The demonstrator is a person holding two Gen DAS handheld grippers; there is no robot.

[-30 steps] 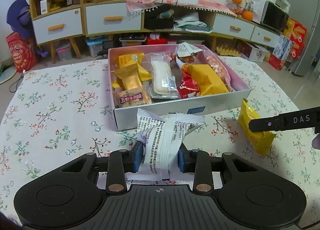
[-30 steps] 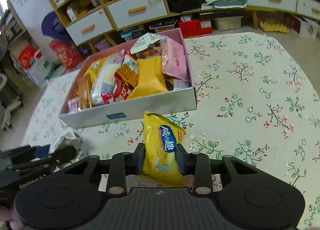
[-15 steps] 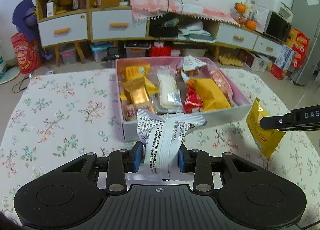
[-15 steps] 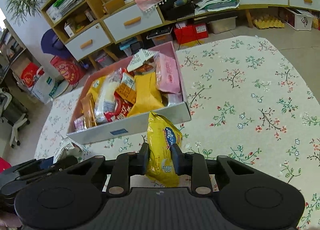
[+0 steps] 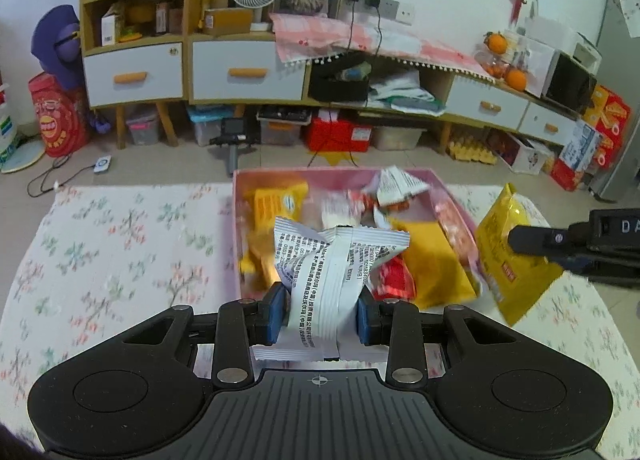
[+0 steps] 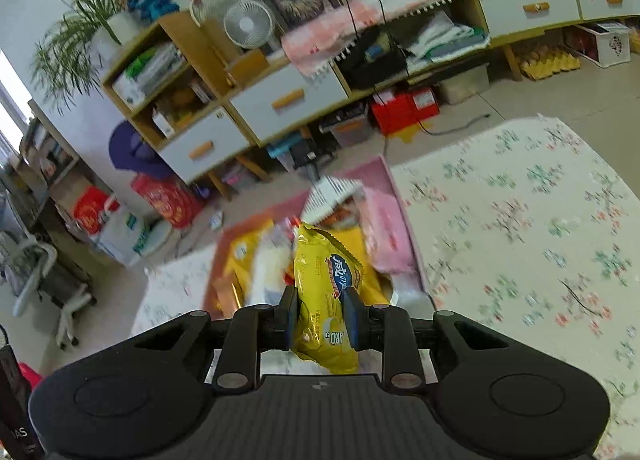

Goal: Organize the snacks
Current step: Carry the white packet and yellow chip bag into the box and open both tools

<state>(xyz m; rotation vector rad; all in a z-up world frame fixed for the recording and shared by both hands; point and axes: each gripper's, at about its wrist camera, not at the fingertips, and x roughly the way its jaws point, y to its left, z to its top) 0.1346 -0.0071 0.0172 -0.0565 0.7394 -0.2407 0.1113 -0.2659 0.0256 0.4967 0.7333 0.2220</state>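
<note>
You are carrying two packets at once toward the pink box [image 5: 456, 196], which is sitting in the middle of the left wrist view on the floral tablecloth [image 5: 120, 244]. Your left gripper [image 5: 320, 310] is pinching a white printed snack packet [image 5: 336, 276] across its middle, and your right gripper [image 6: 320, 312] is pressing its pads together on a yellow snack bag [image 6: 326, 296], which is also showing at the right edge of the left view, hanging beside the box's right wall.

Bring each packet fully over the rim before you let go, and look for a gap: the box is already looking crowded with yellow, red and clear wrappers, so a packet dropped flat may be left riding on top or sliding off. Lower one hand at a time, since both tools are converging on the same opening. The white packet is blocking your sight of the box's near part.
</note>
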